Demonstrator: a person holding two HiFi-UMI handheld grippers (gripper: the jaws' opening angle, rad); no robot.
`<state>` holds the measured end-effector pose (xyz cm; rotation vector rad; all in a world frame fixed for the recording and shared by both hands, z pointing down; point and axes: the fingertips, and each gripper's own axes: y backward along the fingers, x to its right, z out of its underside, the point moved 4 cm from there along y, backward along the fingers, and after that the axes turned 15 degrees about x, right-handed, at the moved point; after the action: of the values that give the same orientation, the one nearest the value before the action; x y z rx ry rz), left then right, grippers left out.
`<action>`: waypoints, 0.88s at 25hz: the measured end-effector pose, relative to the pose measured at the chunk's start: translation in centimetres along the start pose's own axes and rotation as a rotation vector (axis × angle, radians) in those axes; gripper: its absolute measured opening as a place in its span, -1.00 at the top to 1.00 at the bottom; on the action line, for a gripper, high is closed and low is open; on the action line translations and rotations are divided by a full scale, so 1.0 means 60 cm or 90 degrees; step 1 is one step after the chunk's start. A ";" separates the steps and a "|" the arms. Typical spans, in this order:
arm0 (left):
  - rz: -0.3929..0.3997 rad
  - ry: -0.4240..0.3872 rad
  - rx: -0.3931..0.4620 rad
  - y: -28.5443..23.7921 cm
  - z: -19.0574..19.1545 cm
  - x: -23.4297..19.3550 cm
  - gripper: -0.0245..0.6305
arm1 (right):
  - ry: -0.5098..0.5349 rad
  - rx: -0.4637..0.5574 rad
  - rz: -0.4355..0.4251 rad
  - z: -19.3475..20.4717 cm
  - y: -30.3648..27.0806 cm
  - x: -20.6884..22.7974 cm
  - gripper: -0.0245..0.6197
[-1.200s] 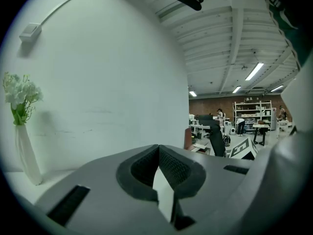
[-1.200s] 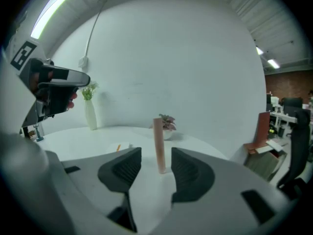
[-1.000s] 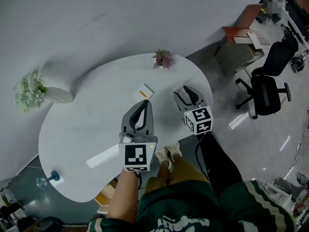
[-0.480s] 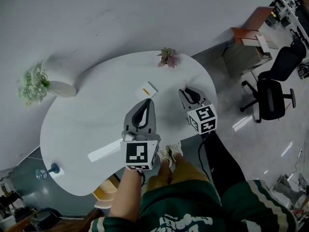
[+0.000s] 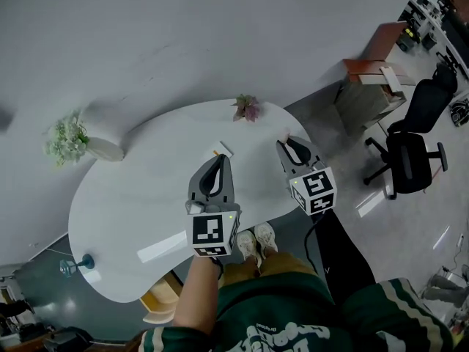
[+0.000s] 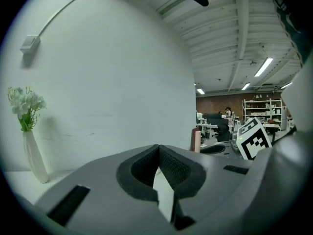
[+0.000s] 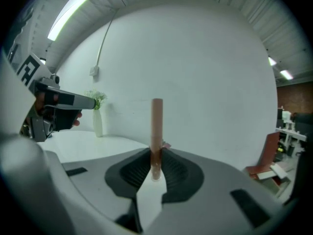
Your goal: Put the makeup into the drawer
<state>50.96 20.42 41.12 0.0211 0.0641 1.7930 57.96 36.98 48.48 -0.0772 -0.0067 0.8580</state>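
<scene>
The makeup is a slim pinkish-brown tube (image 7: 157,124), standing upright between the pads of my right gripper (image 7: 156,156). That gripper's jaws have just closed on it, and it is lifted above the right part of the white table (image 5: 139,196). In the head view the tube (image 5: 286,133) pokes out past the right gripper (image 5: 287,142). My left gripper (image 5: 218,158) hovers over the table's middle. Its jaws (image 6: 159,148) are shut with nothing between them. A yellowish drawer (image 5: 163,300) shows under the table's near edge.
A small white card with an orange mark (image 5: 222,150) lies just beyond the left gripper. A pink plant (image 5: 246,108) and a white vase of flowers (image 5: 69,139) stand at the far edge. A white strip (image 5: 163,246), a blue object (image 5: 73,266), and an office chair (image 5: 410,152) are also in view.
The right gripper has closed on the tube and risen from the table with it. The left gripper has lifted a little.
</scene>
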 end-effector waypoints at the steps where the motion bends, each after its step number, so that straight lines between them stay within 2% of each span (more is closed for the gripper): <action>1: -0.001 -0.001 0.005 0.000 -0.008 0.005 0.93 | 0.004 0.004 0.000 -0.014 0.009 0.000 0.71; 10: 0.003 -0.032 0.034 0.003 -0.066 0.034 0.93 | 0.050 0.059 -0.010 -0.128 0.065 0.008 0.71; 15: -0.009 -0.031 0.059 0.007 -0.094 0.035 0.93 | 0.064 0.104 -0.012 -0.185 0.075 0.017 0.71; 18: -0.024 -0.028 0.062 0.018 -0.100 0.027 0.93 | 0.061 0.112 -0.018 -0.188 0.070 0.010 0.70; 22: -0.059 -0.047 0.065 0.040 -0.102 0.002 0.93 | 0.037 0.106 -0.042 -0.173 0.045 -0.014 0.70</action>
<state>48.29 19.79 35.15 0.1549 0.1012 1.6929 55.78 37.44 37.98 0.0549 0.1160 0.7880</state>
